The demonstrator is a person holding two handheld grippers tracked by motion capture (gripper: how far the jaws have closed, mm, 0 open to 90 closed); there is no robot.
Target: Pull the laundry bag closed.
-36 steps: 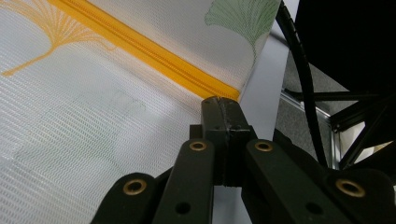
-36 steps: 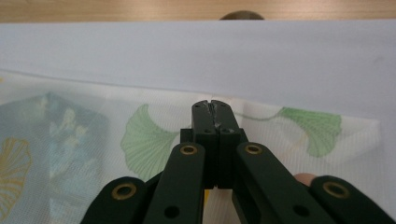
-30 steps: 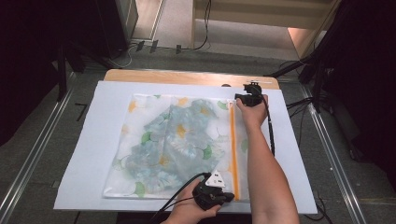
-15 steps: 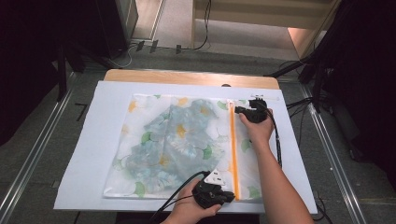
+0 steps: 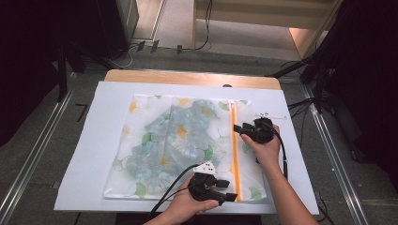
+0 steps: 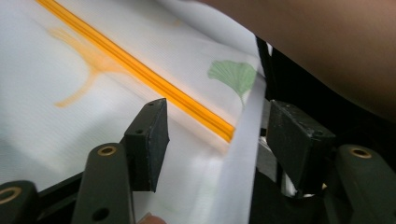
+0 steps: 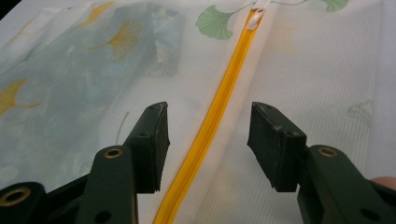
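Observation:
A white mesh bag [image 5: 155,112] printed with ginkgo leaves lies flat, with a pale blue garment [image 5: 180,140] inside it. Its orange zipper [image 5: 233,154] runs from far to near. My left gripper [image 5: 227,190] stands open at the zipper's near end [image 6: 224,129], by the bag's corner, its jaws just opened and the pads apart from the fabric. My right gripper [image 5: 238,131] hovers open over the middle of the zipper [image 7: 219,102], jaws also just opened. The orange strip passes between its fingers untouched. The zipper pull [image 7: 256,14] sits at the far end.
The bag rests on a white sheet [image 5: 108,122] over a wooden table [image 5: 187,77]. A small white strip [image 5: 271,115] lies just beyond my right hand. Metal rails and cables run along the floor on both sides.
The right gripper has slid from the zipper's far end toward the person. Both grippers' jaws have gone from shut to open. The left hand has stayed in place.

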